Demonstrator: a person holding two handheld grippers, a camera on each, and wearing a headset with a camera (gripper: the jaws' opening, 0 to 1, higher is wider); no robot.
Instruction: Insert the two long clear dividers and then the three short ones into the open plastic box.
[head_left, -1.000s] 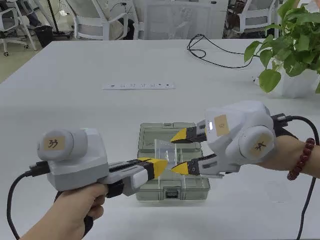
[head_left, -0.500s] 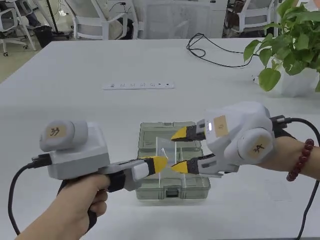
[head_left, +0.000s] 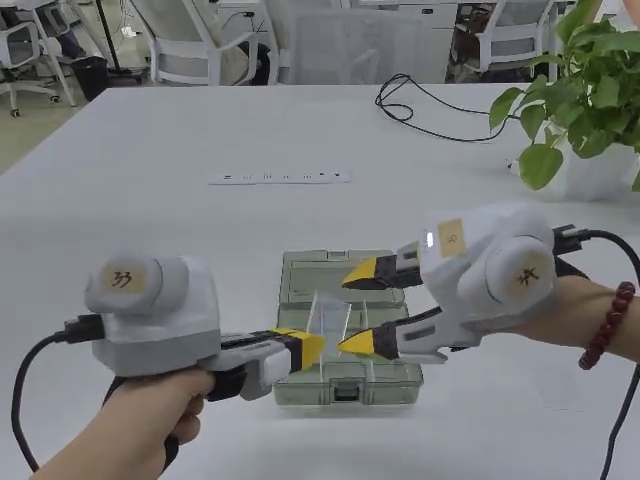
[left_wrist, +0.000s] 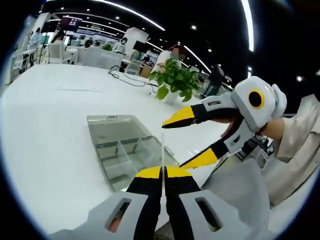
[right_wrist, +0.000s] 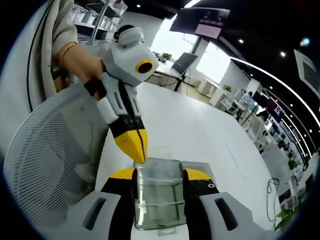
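The open, green-tinted plastic box (head_left: 345, 372) lies on the white table in front of me, and clear walls split its inside (left_wrist: 123, 150) into compartments. My left gripper (head_left: 305, 348) is shut on a thin clear divider (head_left: 327, 318), held upright just over the middle of the box. In the left gripper view the divider (left_wrist: 162, 145) shows edge-on between the shut jaws (left_wrist: 162, 172). My right gripper (head_left: 357, 311) is open, one jaw above and one below the divider's right end, touching nothing. In the right gripper view its open jaws (right_wrist: 160, 175) frame the box (right_wrist: 159, 200), with the left gripper (right_wrist: 136, 147) just beyond.
A white power strip (head_left: 278, 177) lies farther back on the table. A potted plant (head_left: 585, 95) stands at the right rear, with a black cable (head_left: 425, 112) beside it. Office chairs (head_left: 190, 45) line the far edge. A mesh chair back (right_wrist: 47, 165) is near the person.
My left gripper has drawn slightly back and down with the divider, towards the box. The right gripper stays open in about the same place. The head camera has tilted a little.
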